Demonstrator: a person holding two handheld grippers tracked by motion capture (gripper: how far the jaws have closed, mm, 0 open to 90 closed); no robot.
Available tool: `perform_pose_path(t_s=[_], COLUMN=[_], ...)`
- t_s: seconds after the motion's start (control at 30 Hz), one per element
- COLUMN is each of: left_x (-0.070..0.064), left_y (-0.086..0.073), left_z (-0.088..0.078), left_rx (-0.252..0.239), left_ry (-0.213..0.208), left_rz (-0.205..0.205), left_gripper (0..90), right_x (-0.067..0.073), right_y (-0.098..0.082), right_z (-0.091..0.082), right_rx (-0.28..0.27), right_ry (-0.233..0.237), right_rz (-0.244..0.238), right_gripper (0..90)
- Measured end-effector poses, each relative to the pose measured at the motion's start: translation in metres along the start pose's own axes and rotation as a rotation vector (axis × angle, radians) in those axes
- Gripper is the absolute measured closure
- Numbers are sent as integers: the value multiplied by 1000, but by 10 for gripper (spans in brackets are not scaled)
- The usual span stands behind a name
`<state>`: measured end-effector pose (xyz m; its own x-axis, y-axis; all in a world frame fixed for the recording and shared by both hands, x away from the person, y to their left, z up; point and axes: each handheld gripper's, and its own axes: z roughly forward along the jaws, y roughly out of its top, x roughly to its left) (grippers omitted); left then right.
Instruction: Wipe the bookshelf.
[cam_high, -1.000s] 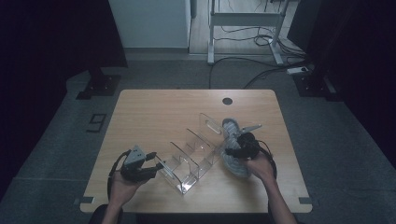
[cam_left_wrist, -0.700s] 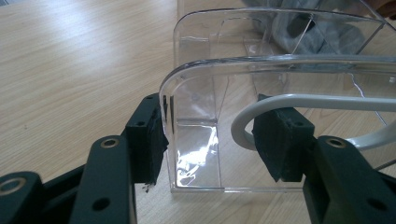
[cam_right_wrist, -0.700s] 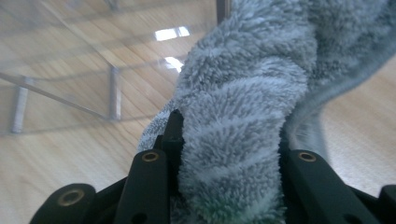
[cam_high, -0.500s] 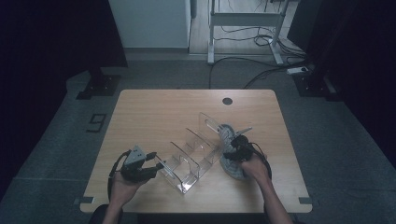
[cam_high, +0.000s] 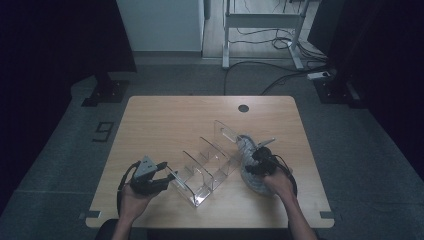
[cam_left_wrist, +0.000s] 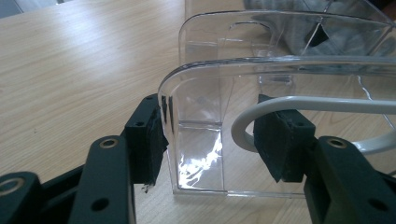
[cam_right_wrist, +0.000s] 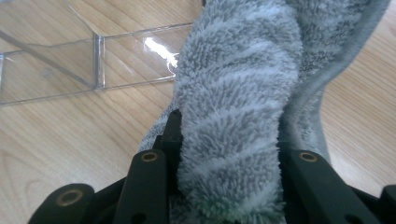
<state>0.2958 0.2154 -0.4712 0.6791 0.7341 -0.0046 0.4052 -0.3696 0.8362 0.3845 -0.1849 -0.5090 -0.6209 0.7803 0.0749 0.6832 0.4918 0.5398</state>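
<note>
Beside the clear divider rack (cam_high: 207, 167), right end: grey fuzzy towel (cam_right_wrist: 238, 93) pinched in right tool (cam_right_wrist: 229, 154). Left tool (cam_left_wrist: 212, 135) clamps the rack's near wall. Risk: limp towel snags a divider, dragging the rack across the surface (cam_high: 165, 120).

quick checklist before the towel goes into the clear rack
1. Right tongs shut on the towel: ok.
2. Left tongs steadying the rack, end wall between the pads: ok; whether the pads press on it, cannot tell.
3. Rack flat on the table: ok.
4. Rack slots free: ok.
5. Towel lifted above the rack: not ok, it lies on the table beside it.
6. White cable kept out of the left tongs: not ok, it loops by one pad.
</note>
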Motion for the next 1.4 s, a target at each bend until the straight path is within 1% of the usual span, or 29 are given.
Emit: perform_pose_path(t_s=[0.07, 0.23, 0.33, 0.4, 0.57, 0.8, 0.93, 1.0, 1.13, 1.3, 1.4], left_x=[0, -1, -1, -1, -1, -2, -2, -3, -3, -4, -4], left_y=[0, 0, 0, 0, 1, 1, 2, 2, 3, 4, 4], left_z=[0, 0, 0, 0, 0, 0, 0, 0, 0, 1, 1], left_rx=[0, 0, -1, 0, 2, 6, 10, 12, 16, 22, 25], left_ry=[2, 6, 6, 7, 9, 11, 9, 9, 8, 7, 8], left_rz=[4, 9, 9, 9, 8, 6, 5, 5, 8, 8, 8], left_gripper=[449, 450, 450, 451, 453, 454, 455, 455, 455, 456, 456], right_x=[0, 2, 4, 6, 16, 33, 43, 46, 54, 64, 66], right_y=[-2, -9, -12, -14, -18, -13, -9, -7, -3, 5, 6], right_z=[-6, -20, -30, -35, -43, -42, -39, -37, -32, -28, -25], right_rx=[-11, -39, -65, -79, -96, -104, -108, -114, -117, -119, -115], right_ry=[-1, 0, 7, 21, 50, 97, 125, 134, 173, 172, 167], right_rz=[7, 7, 24, 26, 5, -29, -69, -80, -102, -143, -159], right_gripper=[627, 626, 626, 625, 623, 612, 605, 606, 613, 618, 618])
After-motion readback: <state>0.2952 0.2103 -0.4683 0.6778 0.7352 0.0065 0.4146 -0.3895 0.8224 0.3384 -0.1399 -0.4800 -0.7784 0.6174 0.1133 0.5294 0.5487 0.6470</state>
